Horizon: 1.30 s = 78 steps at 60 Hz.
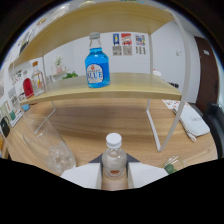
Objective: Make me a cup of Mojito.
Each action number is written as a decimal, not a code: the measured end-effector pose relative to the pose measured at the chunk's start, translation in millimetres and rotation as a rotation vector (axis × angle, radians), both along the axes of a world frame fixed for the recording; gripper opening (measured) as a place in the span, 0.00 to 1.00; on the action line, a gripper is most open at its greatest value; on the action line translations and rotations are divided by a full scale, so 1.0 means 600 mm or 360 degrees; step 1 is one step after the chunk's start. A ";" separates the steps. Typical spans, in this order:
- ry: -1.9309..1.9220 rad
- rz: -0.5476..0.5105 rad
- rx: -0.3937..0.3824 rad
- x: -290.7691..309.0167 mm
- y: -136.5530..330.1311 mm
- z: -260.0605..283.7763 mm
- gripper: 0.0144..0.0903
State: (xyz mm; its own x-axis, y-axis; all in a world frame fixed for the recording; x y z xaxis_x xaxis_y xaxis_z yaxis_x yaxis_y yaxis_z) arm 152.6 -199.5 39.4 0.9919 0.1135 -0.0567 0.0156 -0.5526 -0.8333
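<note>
Gripper view looks forward over a wooden table (100, 120), with the gripper (114, 175) held level and low, its two pale fingers (82, 176) pointing straight ahead toward a shelf unit. Between the fingers stands a small clear bottle (114, 161) with a white cap and an orange label near its base. Both fingers sit close against its sides, but whether they press on it or leave a sliver of gap cannot be told from this angle.

Just ahead and to the left of the fingers, a clear glass (50, 145) stands on the table, tilted in appearance by the wide lens. To the right of the fingers, a small green item (170, 167) lies near the table's edge; what it is cannot be told.

Beyond, a light wooden shelf (110, 87) on white legs spans the table. A blue bottle (97, 62) with a white cap and a label reading "BLUE" stands upright on its lower board. Farther right, a white pouch-like object (192, 120) rests on the table.
</note>
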 end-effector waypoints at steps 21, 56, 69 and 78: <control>-0.0004 -0.0019 -0.0056 -0.002 -0.018 -0.038 0.28; -0.0161 -0.0271 0.0065 0.014 -0.132 0.126 0.94; -0.0056 -0.0268 0.0064 -0.078 -0.203 0.146 0.93; -0.0062 -0.0227 0.0044 -0.138 -0.232 0.123 0.93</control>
State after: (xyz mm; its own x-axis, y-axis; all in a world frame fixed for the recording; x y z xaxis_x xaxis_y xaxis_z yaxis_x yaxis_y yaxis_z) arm 69.8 -338.8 113.2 0.9995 -0.0280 -0.0165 -0.0288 -0.5282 -0.8487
